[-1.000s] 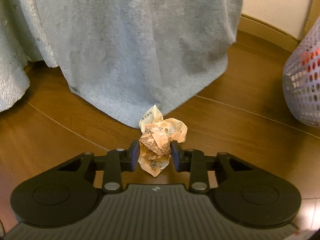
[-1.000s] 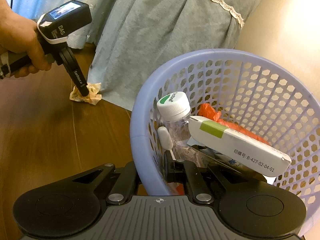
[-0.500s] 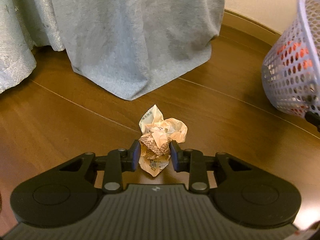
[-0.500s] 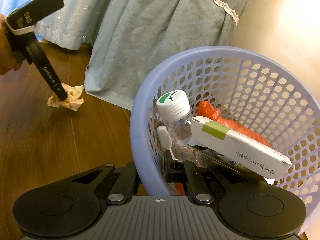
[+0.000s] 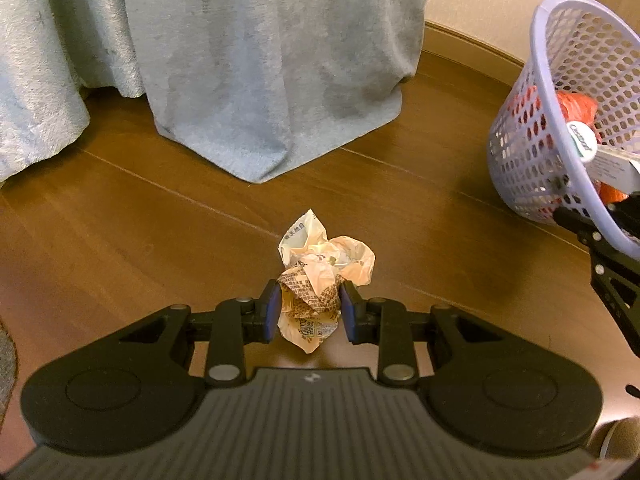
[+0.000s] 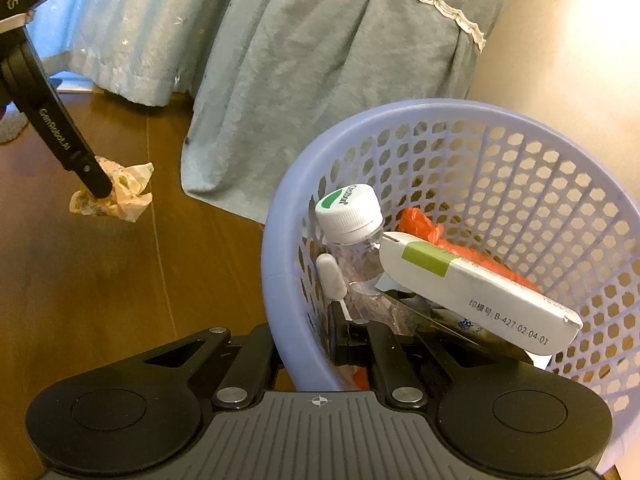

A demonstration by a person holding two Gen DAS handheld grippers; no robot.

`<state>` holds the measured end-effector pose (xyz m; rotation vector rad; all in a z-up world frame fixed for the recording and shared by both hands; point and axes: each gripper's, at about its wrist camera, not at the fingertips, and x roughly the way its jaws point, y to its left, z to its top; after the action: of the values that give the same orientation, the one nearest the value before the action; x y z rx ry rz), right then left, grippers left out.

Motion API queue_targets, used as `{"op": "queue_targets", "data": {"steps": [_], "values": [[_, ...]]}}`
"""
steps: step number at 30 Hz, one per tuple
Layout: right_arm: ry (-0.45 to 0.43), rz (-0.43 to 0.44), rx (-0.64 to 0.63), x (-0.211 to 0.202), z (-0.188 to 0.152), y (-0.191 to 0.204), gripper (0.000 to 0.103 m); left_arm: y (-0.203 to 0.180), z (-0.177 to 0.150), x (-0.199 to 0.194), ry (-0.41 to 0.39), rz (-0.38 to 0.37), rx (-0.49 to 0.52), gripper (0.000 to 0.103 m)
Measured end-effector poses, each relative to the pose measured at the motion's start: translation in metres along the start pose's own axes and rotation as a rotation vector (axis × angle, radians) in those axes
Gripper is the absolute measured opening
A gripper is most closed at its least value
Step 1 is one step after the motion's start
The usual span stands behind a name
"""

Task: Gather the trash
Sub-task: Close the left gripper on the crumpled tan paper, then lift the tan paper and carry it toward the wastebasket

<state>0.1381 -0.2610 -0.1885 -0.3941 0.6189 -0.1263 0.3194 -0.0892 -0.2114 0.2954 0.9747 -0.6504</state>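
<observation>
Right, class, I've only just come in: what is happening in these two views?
A person is collecting trash with two handheld grippers. The left gripper has its fingers shut on a crumpled paper wrapper, held clear of the wooden floor beside a grey-blue curtain. The right gripper is clamped on the rim of a lavender mesh basket, tilting it. Inside lie a capped plastic bottle, a white carton and orange plastic. The wrapper is not yet in the basket.

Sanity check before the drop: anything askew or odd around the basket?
The basket is tilted toward the camera, its rim clamped by the right gripper. A white carton juts up at a slant over the bottle. Nothing has spilled. The left gripper holds the crumpled wrapper.
</observation>
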Motion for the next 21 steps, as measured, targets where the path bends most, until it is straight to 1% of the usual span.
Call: {"op": "queue_targets", "data": {"steps": [8,12,17,21], "values": [[-0.011,0.005,0.013,0.001,0.007,0.008,0.004,0.004,-0.006,-0.022,-0.02,-0.001,-0.003,0.026],[-0.01,0.012,-0.007,0.003,0.009,0.012,0.004,0.006,-0.009,-0.033,-0.04,-0.012,-0.01,0.026],[0.001,0.022,-0.009,0.005,0.013,0.012,0.004,0.005,-0.013,-0.051,-0.068,-0.024,-0.052,0.026],[0.004,0.052,-0.009,-0.002,0.015,0.013,0.003,-0.001,-0.019,-0.066,-0.097,-0.034,-0.089,0.026]]}}
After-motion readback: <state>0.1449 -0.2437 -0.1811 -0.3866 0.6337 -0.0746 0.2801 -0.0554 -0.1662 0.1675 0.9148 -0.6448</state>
